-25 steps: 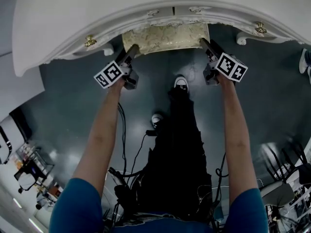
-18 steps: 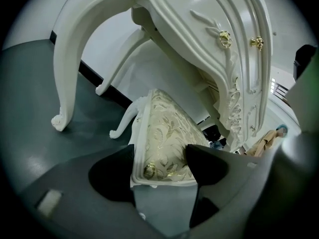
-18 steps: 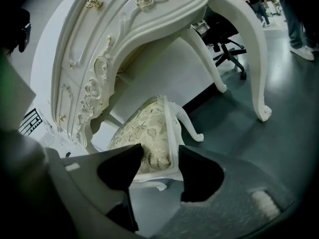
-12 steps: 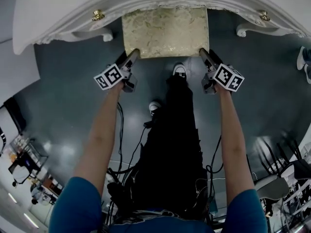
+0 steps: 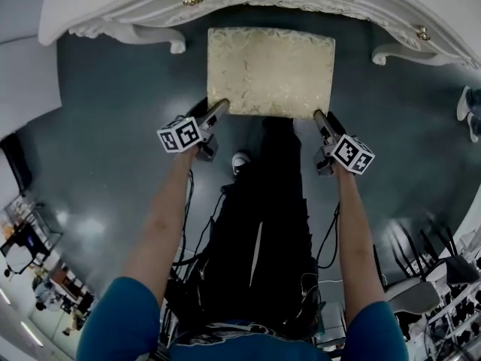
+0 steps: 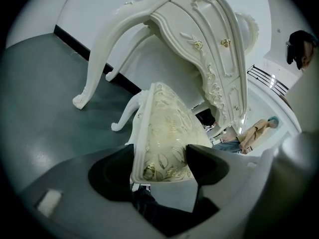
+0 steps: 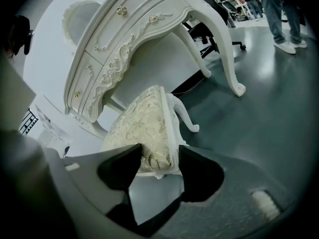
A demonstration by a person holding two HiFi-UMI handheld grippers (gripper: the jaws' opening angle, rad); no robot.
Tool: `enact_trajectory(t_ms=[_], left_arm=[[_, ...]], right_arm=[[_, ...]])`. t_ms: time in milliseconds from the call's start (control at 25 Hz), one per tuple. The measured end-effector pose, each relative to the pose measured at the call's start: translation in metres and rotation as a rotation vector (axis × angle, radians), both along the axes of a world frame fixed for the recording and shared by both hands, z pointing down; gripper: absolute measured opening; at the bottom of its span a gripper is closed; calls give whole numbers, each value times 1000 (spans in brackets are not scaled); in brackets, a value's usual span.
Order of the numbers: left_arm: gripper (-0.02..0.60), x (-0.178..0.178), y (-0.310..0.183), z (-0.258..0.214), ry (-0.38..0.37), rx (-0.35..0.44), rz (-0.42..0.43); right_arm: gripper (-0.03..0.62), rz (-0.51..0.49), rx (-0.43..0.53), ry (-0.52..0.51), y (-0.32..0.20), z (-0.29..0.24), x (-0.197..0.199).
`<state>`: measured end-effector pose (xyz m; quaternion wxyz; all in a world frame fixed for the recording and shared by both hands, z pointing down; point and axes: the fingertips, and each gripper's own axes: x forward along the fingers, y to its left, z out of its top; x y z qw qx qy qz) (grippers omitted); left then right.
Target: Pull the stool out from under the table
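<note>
The stool point(image 5: 270, 70) stands on the dark floor point(image 5: 113, 119) at 12 o'clock from the person. Its whole cream cushion with a leaf pattern lies clear of the white carved table point(image 5: 128, 10), which curves across the top of the head view from 10 o'clock to 2 o'clock. A narrow strip of floor shows between the far edge of the seat and the table front.

The left hand-held gripper point(image 6: 160, 156) is closed on the near left corner of the seat, at 7 o'clock of the cushion. Its jaws stand moderately apart, as wide as the seat is thick: one jaw lies against the white frame and the other presses on the cushion.

The right hand-held gripper point(image 7: 158, 156) holds the near right corner, at 5 o'clock of the cushion, in the same way, with the padded edge and the white frame between its two jaws.

Both arms reach forward, almost straight. The curved white stool legs point(image 7: 185, 117) rest on the floor below the seat.
</note>
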<state>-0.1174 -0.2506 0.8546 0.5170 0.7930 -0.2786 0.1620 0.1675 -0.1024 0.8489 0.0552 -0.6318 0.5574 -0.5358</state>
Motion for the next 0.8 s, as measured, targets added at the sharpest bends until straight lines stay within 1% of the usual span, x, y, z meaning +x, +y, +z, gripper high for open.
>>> enact_trajectory(t_ms=[200,320,400,480,600,640,680,800], left_arm=[[354,-20,31,3,-32,-46,20],[365,-22,35,5,-65,-70,14],[367,-21,33,3,-94,-66,24],[358,-22,31,0,-142,-45,47],[342,-21,27,-11,-238,13,72],[339,-18,27,-18,-245,31,72],[339,-15,27,-27,-235,46,70],[336,-6,26,-60,-209,108,92]], right_arm=[[239,-25,-25,-16,24,2,-18],[241,-38,-41,-19,26,3,-17],[242,-41,-56,-19,24,3,-17],[245,-55,-75,-5,25,4,-17],[242,-72,-108,26,30,0,-12],[242,-71,-118,32,31,-4,-10],[241,-70,-121,35,32,-9,-10],[241,-82,-88,40,30,-30,-12]])
